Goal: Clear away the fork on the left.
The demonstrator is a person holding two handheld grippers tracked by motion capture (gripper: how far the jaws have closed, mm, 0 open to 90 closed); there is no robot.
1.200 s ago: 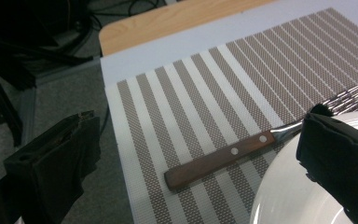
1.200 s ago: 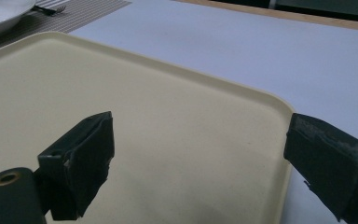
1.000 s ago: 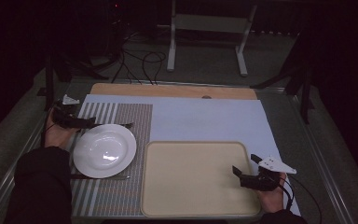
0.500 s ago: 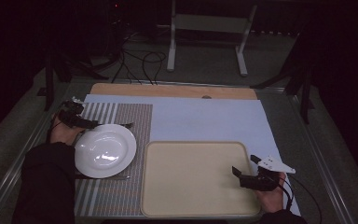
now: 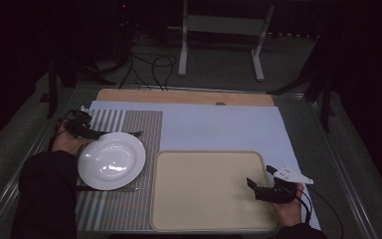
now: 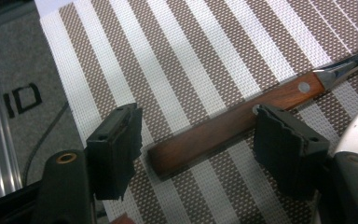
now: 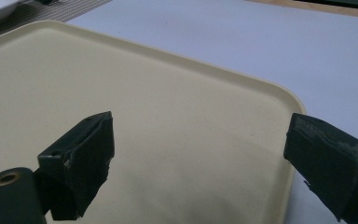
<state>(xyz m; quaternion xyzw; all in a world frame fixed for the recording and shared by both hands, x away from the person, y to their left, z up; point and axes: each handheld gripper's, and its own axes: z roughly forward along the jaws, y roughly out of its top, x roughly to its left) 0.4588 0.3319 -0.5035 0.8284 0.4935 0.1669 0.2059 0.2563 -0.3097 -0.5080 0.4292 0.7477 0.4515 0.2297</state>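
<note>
A utensil with a brown wooden handle point(image 6: 223, 128) and a metal neck point(image 6: 349, 67) lies on the striped placemat point(image 6: 205, 56). My left gripper point(image 6: 200, 149) is open, one jaw on each side of the handle's end, not closed on it. In the high view the left gripper point(image 5: 93, 132) sits at the far left rim of the white plate point(image 5: 111, 160). My right gripper point(image 5: 258, 175) is open and holds nothing, low over the near right corner of the beige tray point(image 5: 204, 199). The tray's rim point(image 7: 242, 84) runs between its jaws.
A second utensil point(image 5: 112, 189) lies by the plate's near edge. A light blue cloth point(image 5: 219, 124) covers the table, with a wooden board point(image 5: 179, 96) along its far side. Cables point(image 5: 149, 64) and a stand's legs point(image 5: 219, 45) are on the floor beyond.
My left gripper has shifted slightly right, toward the wooden handle beyond the plate. The right gripper has stayed put.
</note>
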